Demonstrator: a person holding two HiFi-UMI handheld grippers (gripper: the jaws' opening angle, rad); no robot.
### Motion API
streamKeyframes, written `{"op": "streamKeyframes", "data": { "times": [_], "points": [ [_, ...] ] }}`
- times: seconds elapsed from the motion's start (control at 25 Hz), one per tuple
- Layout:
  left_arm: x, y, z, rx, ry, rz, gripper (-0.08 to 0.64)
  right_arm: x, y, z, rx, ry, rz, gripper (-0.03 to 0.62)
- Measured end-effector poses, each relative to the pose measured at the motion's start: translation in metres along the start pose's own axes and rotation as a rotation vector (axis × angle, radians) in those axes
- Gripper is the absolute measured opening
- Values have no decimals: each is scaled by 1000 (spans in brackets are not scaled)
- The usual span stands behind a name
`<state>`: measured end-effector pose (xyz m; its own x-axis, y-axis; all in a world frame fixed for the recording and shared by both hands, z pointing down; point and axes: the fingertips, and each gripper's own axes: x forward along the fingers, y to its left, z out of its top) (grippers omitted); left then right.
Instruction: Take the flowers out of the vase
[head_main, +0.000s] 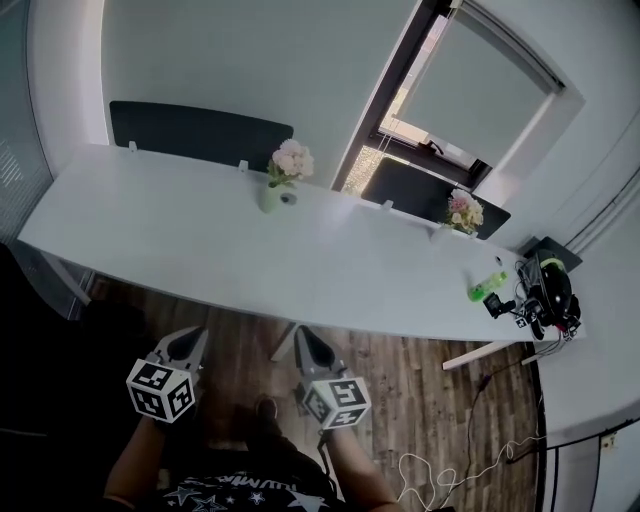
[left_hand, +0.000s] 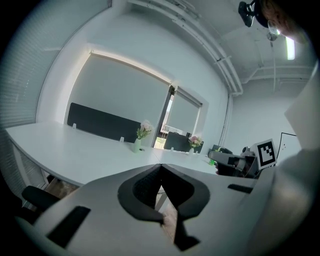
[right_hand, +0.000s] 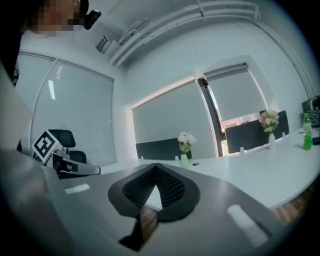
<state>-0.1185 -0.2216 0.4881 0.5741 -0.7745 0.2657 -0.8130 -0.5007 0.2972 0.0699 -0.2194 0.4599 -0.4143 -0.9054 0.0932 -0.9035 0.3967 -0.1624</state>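
Observation:
A pale green vase (head_main: 270, 196) with pink-white flowers (head_main: 291, 160) stands on the far side of the long white table (head_main: 180, 240). The same vase (left_hand: 137, 145) and flowers (left_hand: 145, 128) show small in the left gripper view, and the vase (right_hand: 185, 160) and flowers (right_hand: 186, 140) in the right gripper view. My left gripper (head_main: 193, 343) and right gripper (head_main: 304, 342) hang side by side over the wooden floor, short of the table's near edge. Both are shut and empty, far from the vase.
A second vase of pink flowers (head_main: 464, 212) stands further right by a dark divider panel (head_main: 425, 195). A green bottle (head_main: 488, 286) and black gear (head_main: 545, 290) lie at the table's right end. Another dark panel (head_main: 195, 133) lines the back edge. White cable (head_main: 450, 470) trails on the floor.

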Motion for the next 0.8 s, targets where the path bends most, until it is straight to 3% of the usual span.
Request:
{"op": "streamKeyframes", "data": {
  "times": [0.56,0.8],
  "points": [
    [108,-6,42,22,-21,50,8,77,-95,27,24,-7,95,2],
    [150,-15,49,-40,-33,63,8,94,-124,29,16,14,124,2]
  ]
}}
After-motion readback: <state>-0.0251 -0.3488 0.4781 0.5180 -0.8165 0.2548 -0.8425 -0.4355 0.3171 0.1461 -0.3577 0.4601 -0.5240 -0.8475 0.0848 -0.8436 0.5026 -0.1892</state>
